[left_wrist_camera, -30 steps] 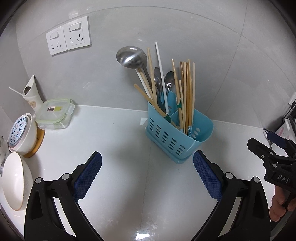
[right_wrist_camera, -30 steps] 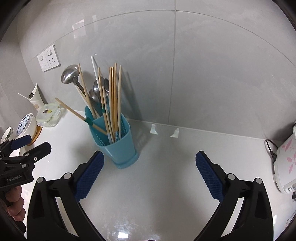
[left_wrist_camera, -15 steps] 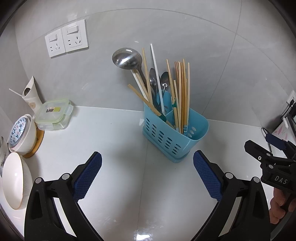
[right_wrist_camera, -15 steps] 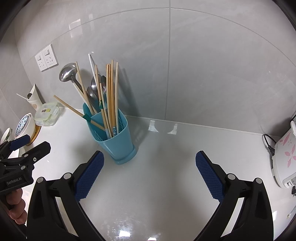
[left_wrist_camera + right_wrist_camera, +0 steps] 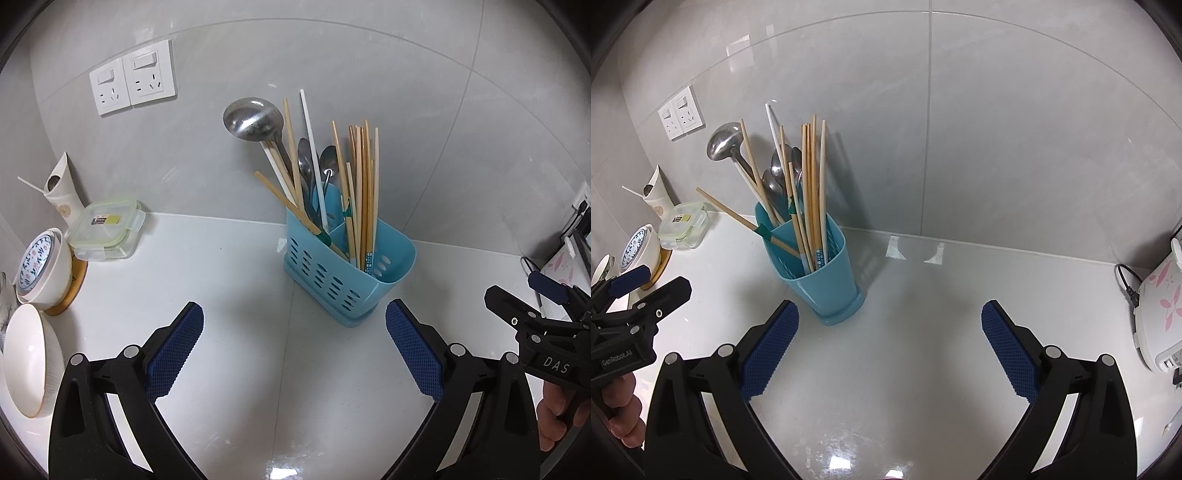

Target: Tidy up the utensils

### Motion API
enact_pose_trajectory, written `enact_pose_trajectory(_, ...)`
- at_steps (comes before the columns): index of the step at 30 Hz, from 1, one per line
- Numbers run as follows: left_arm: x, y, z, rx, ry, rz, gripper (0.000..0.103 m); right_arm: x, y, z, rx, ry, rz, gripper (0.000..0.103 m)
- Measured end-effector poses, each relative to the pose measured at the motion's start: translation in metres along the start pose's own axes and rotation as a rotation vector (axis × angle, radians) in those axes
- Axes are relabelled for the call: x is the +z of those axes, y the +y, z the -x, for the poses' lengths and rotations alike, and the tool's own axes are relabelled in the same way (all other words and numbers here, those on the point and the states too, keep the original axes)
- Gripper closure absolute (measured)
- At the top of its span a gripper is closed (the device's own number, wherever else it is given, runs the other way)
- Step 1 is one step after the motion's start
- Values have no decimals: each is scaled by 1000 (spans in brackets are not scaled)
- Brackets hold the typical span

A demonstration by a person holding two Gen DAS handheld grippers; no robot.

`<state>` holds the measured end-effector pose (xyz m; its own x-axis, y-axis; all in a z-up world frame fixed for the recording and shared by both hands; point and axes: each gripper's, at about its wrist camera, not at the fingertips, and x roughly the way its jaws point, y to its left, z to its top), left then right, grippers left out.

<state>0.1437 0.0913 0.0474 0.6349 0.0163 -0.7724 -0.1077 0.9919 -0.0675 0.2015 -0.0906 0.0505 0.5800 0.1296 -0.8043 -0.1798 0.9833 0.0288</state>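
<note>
Both of my grippers are spread wide and hold nothing. One slanted chopstick (image 5: 295,212) leans left out of the blue caddy (image 5: 347,273), ahead of my left gripper (image 5: 293,350), the nearer one.

The holder (image 5: 347,273) is hiding the lower ends of the chopsticks (image 5: 364,192), spoons (image 5: 306,166) and ladle (image 5: 255,120) behind its wall. At the far left, the frame edge is cutting off the bowl (image 5: 26,362), and the label on the lidded box (image 5: 105,229) is staying too small to read. At the right edge, the white appliance (image 5: 1160,314) is showing only in part. A hand (image 5: 622,410) behind the left hand-held gripper (image 5: 646,284) is lying mostly out of frame.
</note>
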Motion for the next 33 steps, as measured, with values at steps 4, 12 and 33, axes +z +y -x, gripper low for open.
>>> enact_pose_trajectory(4,1,0,-4,2,19,-1,6,-1,-1,0,-2,3,-3,8)
enact_pose_trajectory(12,2,-2,-4,10,14,-6,6,0,-3,0,-4,6,-9,8)
enact_pose_trajectory(33,3,-5,-1,8,7,-8,6,0,-6,1,-1,9,-18,8)
